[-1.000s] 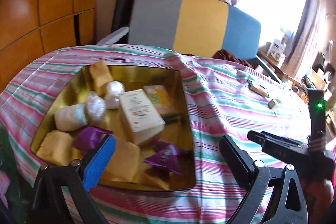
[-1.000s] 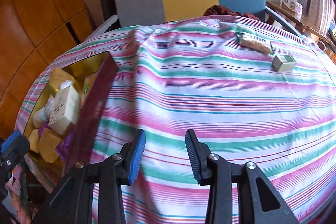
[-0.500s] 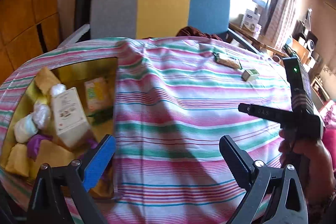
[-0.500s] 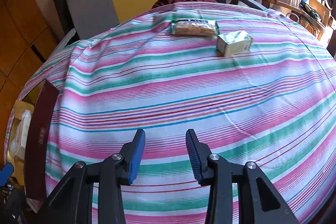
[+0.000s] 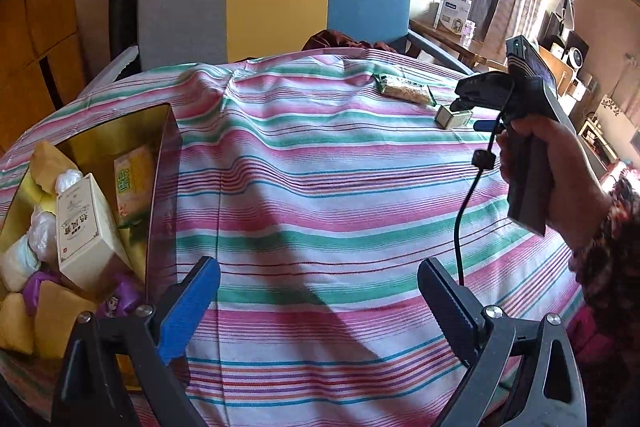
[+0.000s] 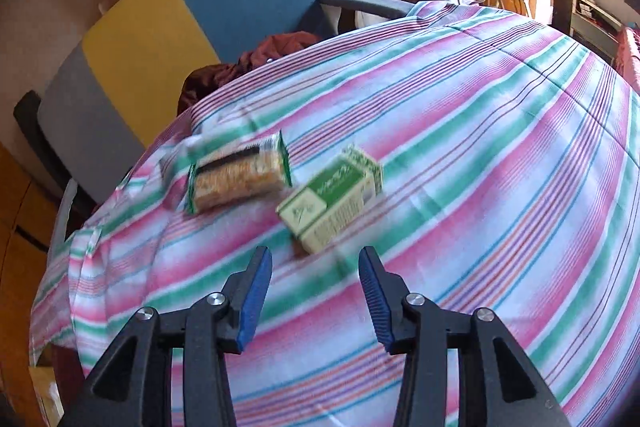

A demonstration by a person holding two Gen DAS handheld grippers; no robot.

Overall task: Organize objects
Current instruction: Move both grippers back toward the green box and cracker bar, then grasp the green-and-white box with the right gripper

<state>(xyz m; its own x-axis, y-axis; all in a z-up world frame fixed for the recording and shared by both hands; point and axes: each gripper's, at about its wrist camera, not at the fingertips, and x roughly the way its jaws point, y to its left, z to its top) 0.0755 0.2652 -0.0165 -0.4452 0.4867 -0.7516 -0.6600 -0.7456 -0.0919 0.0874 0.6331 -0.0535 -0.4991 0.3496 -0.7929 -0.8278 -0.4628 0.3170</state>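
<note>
Down at the bottom of the right wrist frame, the right gripper point(image 6: 316, 291) shows two ribbed blue pads on black plastic arms; its jaws have just been opening, and they stand apart with only cloth between them. Just above the gap, near the centre of the frame, lies a small green-and-white carton point(image 6: 332, 199), a squat cardboard block turned at an angle, clear of both pads. Left of it, close but apart, rests a flat snack bar point(image 6: 240, 179) in a crinkled wrapper with green ends and a grainy tan middle. Both sit on a striped tablecloth point(image 6: 480, 147), soft woven cotton in pink, green and white bands, creased near its upper left edge. In the left wrist frame the left gripper point(image 5: 316, 311) fills the bottom, its jaws spread wide over bare cloth. At the left edge sits a gold tin point(image 5: 120, 131) with shiny, mirror-like walls, packed with a tall cream box point(image 5: 84, 227), yellow pillow-shaped packets, white crinkly bundles and purple foil wrappers. At the right of that frame a hand point(image 5: 560, 179) grips the other tool's grey handle.
</note>
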